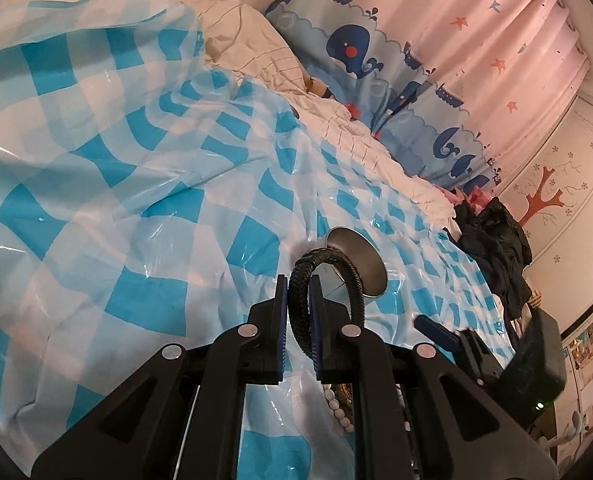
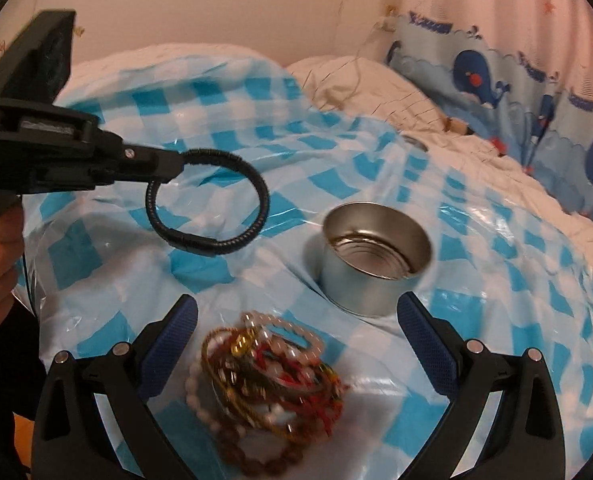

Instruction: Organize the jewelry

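Left gripper (image 1: 298,276) clamped tight, right gripper (image 2: 296,316) spread wide.

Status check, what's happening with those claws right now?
Left gripper shut on black braided bracelet, held above cloth. Right gripper open over bracelet pile. Metal tin empty, unobstructed.

A child's bedroom: bed pillow (image 2: 360,80), whale-print curtain (image 1: 496,40).

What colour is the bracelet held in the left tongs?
Black, with a braided texture. The bracelet shows best in the right wrist view, held by the left tongs.
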